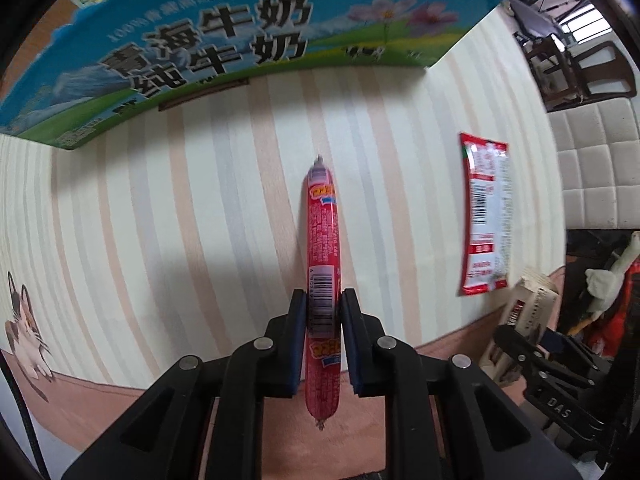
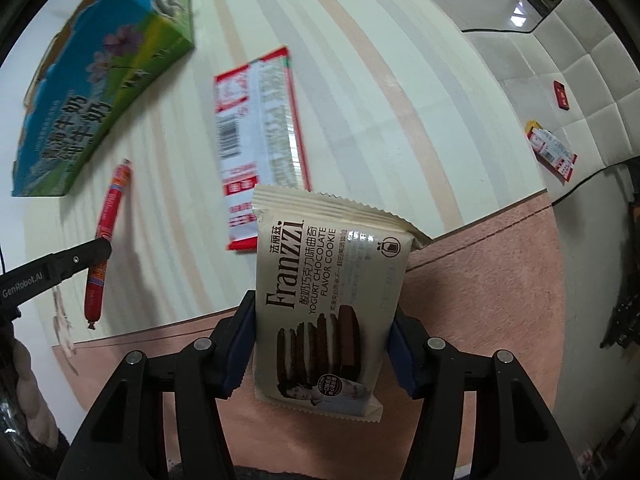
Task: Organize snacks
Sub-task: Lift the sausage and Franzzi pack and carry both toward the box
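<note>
snacks are split between the two grippers: the left gripper [image 1: 322, 312] has its jaws clenched on a red sausage stick [image 1: 322, 240] that points toward the milk carton box [image 1: 224, 36] over the striped desk [image 1: 180, 200]. the right gripper [image 2: 320, 344] has its jaws clenched on a franzzi cookie pack [image 2: 328, 300]. a red-and-white snack packet [image 2: 260, 140] lies flat on the desk between the sausage stick and the cookie pack.
</note>
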`<state>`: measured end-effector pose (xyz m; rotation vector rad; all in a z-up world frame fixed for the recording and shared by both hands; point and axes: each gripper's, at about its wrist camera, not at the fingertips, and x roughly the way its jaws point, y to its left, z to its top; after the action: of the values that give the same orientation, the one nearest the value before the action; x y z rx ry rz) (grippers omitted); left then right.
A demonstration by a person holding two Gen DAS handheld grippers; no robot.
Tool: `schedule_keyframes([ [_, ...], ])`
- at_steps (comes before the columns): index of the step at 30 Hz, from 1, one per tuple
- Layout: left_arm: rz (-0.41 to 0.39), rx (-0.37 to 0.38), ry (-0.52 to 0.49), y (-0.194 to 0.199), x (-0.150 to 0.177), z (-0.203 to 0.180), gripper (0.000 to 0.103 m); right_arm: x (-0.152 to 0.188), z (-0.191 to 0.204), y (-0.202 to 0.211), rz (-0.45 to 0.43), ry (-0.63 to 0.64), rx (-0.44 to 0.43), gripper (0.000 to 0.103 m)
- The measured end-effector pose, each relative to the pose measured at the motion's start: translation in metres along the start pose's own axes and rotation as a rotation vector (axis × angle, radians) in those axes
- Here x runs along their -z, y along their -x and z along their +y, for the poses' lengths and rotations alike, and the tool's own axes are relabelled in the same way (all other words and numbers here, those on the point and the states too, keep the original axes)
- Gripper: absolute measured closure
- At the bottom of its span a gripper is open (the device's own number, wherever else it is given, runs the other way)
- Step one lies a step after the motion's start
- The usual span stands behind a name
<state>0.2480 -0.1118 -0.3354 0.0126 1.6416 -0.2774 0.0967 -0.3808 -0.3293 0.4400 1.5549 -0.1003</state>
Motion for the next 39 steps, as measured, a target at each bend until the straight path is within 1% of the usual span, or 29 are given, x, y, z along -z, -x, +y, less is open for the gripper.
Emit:
schedule_keyframes([
  [2, -0.019, 0.006, -0.003, 0.015, 0.003, 0.004, 0.088, 0.002, 0.009, 0.008, -0.016, 0.022, -0.004, 0.042],
  [5, -0.031, 0.021, 0.003, 0.022, 0.002, 0.014, 0.088, 0.0, 0.017, 0.017, -0.028, 0.037, -0.022, 0.042],
  [6, -0.036, 0.02, 0.007, 0.029, 0.006, 0.015, 0.088, 0.0, 0.021, 0.021, -0.035, 0.044, -0.028, 0.042],
  [11, -0.06, 0.047, 0.017, 0.051, 0.01, 0.024, 0.088, -0.008, 0.032, 0.042, -0.062, 0.072, -0.058, 0.042],
  [17, -0.132, 0.089, 0.022, 0.105, 0.021, 0.026, 0.088, -0.018, 0.054, 0.073, -0.112, 0.104, -0.113, 0.042],
  [20, -0.183, 0.124, 0.024, 0.136, 0.018, 0.029, 0.088, -0.027, 0.069, 0.093, -0.145, 0.125, -0.142, 0.042],
  [22, -0.222, 0.133, 0.023, 0.155, 0.013, 0.031, 0.088, -0.037, 0.083, 0.111, -0.172, 0.148, -0.165, 0.042],
  [26, -0.292, 0.148, 0.029, 0.191, -0.007, 0.038, 0.088, -0.063, 0.11, 0.142, -0.226, 0.196, -0.202, 0.042],
  [31, -0.36, 0.112, 0.031, 0.216, -0.047, 0.048, 0.088, -0.11, 0.144, 0.164, -0.272, 0.25, -0.206, 0.042],
  [35, -0.387, 0.085, 0.052, 0.221, -0.089, 0.061, 0.088, -0.151, 0.172, 0.163, -0.283, 0.29, -0.172, 0.042],
  [37, -0.39, 0.074, 0.057, 0.22, -0.107, 0.067, 0.088, -0.174, 0.185, 0.156, -0.279, 0.303, -0.149, 0.042],
  [39, -0.39, 0.047, 0.059, 0.217, -0.128, 0.075, 0.088, -0.192, 0.195, 0.148, -0.266, 0.315, -0.123, 0.042],
])
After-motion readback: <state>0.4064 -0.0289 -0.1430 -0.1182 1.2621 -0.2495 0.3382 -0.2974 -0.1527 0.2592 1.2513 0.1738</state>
